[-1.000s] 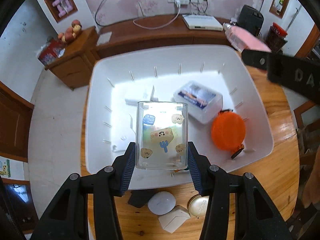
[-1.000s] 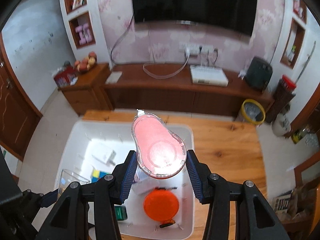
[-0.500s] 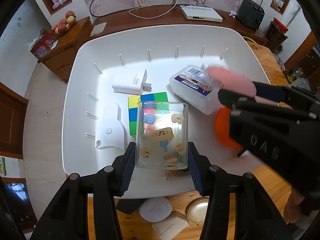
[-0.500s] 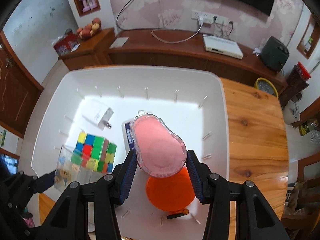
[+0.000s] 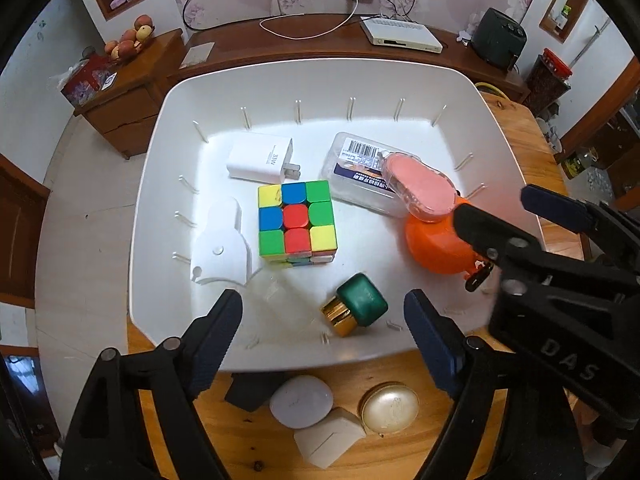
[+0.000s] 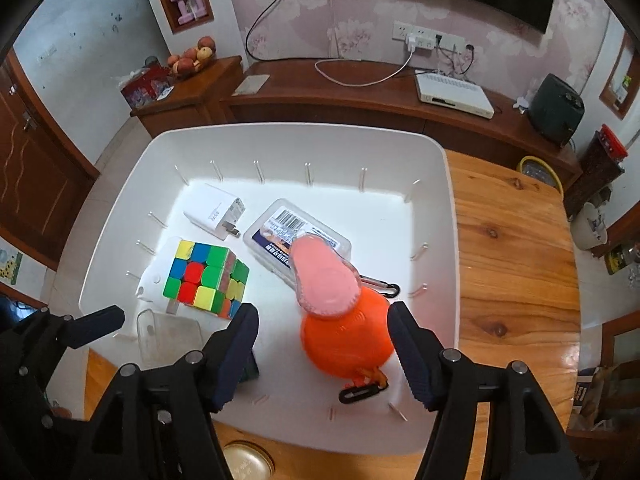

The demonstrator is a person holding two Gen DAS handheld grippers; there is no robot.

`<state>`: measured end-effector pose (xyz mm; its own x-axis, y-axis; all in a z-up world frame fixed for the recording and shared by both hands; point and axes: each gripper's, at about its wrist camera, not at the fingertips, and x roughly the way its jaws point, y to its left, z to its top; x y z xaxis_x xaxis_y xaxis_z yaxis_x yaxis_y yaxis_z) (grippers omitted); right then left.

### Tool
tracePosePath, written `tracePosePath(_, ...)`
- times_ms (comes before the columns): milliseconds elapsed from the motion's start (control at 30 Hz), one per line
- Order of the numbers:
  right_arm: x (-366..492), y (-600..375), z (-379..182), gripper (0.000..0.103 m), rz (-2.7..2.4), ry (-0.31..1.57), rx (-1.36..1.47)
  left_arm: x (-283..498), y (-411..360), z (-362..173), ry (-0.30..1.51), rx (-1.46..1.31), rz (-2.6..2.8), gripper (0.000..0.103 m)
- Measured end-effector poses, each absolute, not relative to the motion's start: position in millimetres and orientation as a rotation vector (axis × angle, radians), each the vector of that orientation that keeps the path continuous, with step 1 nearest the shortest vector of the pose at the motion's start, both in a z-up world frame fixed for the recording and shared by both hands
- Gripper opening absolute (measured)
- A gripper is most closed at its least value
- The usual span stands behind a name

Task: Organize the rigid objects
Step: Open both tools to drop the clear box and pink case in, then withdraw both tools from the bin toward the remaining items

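- The left gripper was spread wide and held nothing, hovering over the near edge of the white bin.
- A clear plastic cup lay in the bin's near-left corner, between and just ahead of the left fingers; in the left wrist view it was only a faint, blurred outline.
- The right gripper was likewise spread apart and empty.
- The pink case lay just ahead of the right fingers, its near end resting on the orange round container and its far end leaning on the clear barcode-labelled box.
- A Rubik's cube sat mid-bin, with a white 33W charger beyond it and a white flat plastic piece to its left.
- A green-capped gold bottle lay on its side between the left gripper's fingers, nearer the right one.
- On the wooden table, just outside the bin's near wall, sat a white oval case, a gold round tin, a white square piece and a black object.
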<state>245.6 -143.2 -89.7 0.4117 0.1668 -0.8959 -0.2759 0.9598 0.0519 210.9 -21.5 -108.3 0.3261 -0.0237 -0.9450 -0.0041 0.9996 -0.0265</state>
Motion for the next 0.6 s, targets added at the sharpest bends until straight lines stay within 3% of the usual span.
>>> tracePosePath(600, 187.0, -185.4, -43.0, 0.068, 0.28, 1.015, -0.052, 165.0, -27.8, -54.4, 1.14, 0.012, -0.035, 0.085)
